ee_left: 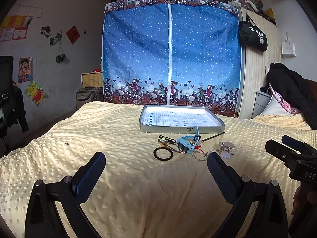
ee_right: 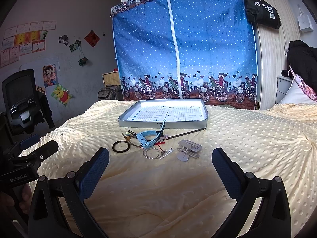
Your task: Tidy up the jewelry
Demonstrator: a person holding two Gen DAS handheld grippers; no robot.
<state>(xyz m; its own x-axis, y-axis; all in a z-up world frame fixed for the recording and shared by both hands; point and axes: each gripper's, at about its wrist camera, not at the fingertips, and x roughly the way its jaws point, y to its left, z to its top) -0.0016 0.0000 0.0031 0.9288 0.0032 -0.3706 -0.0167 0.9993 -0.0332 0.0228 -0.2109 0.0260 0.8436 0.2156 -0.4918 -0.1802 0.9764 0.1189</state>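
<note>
A bed (ee_left: 122, 178) with a bumpy yellow blanket fills both views. The left gripper (ee_left: 156, 158) hangs low over the blanket with its two blue fingers (ee_left: 93, 170) spread wide, and nothing is between them. The right gripper (ee_right: 160, 156) hangs the same way, fingers far apart and holding nothing. Each gripper shows at the edge of the other one's view, with a bit of a hand on its handle. Past the fingers lies a small pile of jewelry. There is a black ring band (ee_left: 163, 154) on the left side. Just beside it is a light blue watch (ee_left: 187, 143), with its strap sticking up. A thin silver hoop (ee_right: 152, 153) lies in front of the watch. A clear hair clip (ee_right: 188, 150) sits on the right, a little apart from the rest. A long dark stick (ee_right: 186, 133) pokes out from behind the watch. Some small beads and a thin chain seem to lie under the watch, but they are too small to tell well. Behind the pile sits a flat grey tray (ee_left: 181, 128) with grid paper inside and no jewelry in it. A blue dotted curtain (ee_left: 170, 55) hangs past the bed.
</note>
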